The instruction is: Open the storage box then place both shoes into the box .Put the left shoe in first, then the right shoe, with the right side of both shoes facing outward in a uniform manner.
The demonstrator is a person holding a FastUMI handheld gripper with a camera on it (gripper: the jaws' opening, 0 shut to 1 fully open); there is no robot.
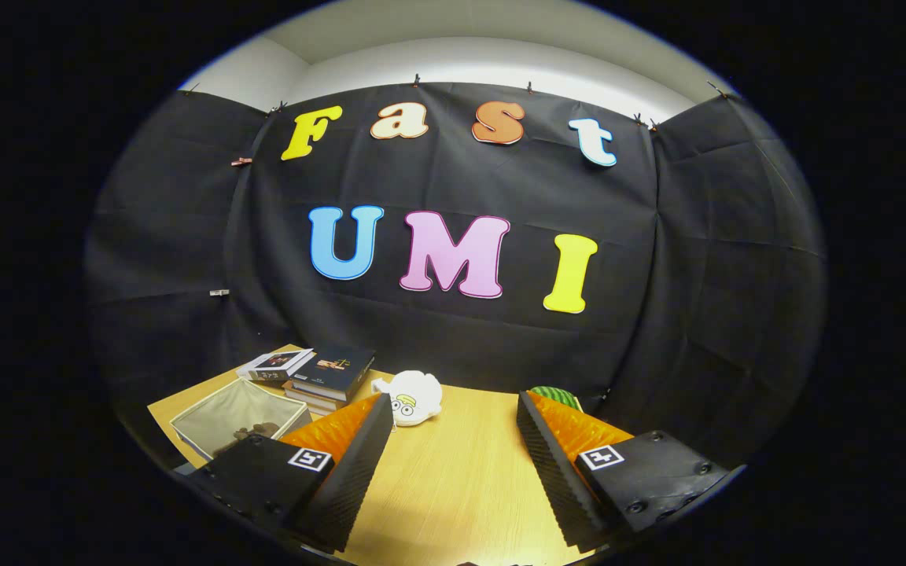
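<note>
Seen from the gripper view: fingers spread wide, holding nothing, with bare wooden counter showing in the gap between them. Raised above the counter and pointed toward the black cloth wall at the back.

Off to the left of the left finger, an open grey fabric storage box resting on the counter, its near corner hidden behind that finger. Something dark lying inside on its floor; too small and shaded to tell what it is. No shoe recognisable with any certainty.

Just behind the box, toward the wall, a stack of books, the top ones dark-covered, with a lighter one lying beside them at a slant. Close to the right of the books, just beyond the tip of the left finger, a white plush toy with a cartoon face, sitting on the counter well ahead of the gap.

Beyond the right finger, a green rounded object, striped like a watermelon, mostly hidden behind the fingertip, near the foot of the wall.

Middle of the counter between toy and fingers free of anything in the way. Pale ceiling and wall above the cloth.
</note>
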